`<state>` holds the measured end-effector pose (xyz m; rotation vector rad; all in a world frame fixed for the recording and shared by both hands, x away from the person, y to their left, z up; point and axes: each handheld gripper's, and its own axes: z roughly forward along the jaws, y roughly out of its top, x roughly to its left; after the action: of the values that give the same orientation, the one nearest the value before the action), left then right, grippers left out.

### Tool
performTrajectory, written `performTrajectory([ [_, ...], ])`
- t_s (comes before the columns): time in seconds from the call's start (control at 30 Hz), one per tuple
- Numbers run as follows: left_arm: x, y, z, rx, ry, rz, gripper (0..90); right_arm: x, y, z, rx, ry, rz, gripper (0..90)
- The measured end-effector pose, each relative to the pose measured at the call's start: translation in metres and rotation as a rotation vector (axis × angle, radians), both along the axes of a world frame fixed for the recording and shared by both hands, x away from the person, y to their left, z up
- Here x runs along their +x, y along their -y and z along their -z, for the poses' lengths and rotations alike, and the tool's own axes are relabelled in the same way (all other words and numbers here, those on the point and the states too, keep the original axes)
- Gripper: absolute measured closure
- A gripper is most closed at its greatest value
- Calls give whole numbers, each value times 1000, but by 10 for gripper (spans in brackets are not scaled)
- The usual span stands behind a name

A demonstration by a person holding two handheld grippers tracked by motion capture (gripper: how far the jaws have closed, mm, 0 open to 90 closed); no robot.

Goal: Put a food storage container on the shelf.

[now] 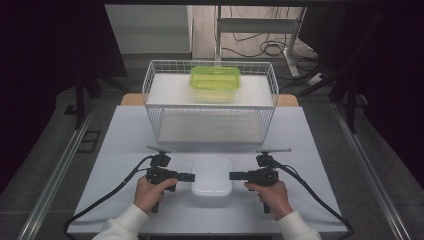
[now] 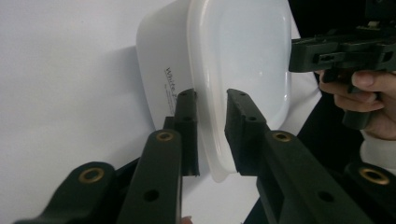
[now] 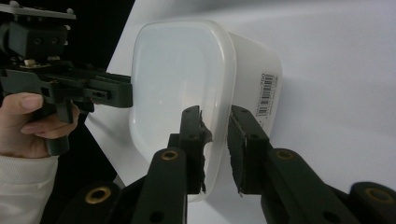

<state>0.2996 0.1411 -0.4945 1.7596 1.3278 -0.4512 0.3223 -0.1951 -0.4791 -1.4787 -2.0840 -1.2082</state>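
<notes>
A white plastic container (image 1: 212,175) with a translucent lid (image 2: 243,51) sits on the table near me, between the two grippers. My left gripper (image 1: 194,176) comes in from its left side, turned on its side, and its jaws (image 2: 211,95) clamp the lid's rim. One pad lies on the lid's top and the other under the rim, by the container's wall. My right gripper (image 1: 230,175) mirrors this from the right, and its jaws (image 3: 214,112) are closed on the opposite rim. The barcode label (image 3: 266,95) on the wall faces the right gripper view.
A white wire basket (image 1: 150,90) stands behind the container at mid table, with a green lidded box (image 1: 215,82) on its upper shelf. The pale table top (image 1: 115,150) has bare surface to both sides. Cables trail from both grippers toward me.
</notes>
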Motion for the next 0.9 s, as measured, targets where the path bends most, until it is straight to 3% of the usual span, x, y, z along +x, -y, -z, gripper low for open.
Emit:
performTrajectory([
  [0.5,-3,0,-2,10,46,9,787,-3,2,-5,3,60,-22,788],
  [0.9,-5,0,-11,4,84,12,788,-5,4,-13,21,120,-37,788],
])
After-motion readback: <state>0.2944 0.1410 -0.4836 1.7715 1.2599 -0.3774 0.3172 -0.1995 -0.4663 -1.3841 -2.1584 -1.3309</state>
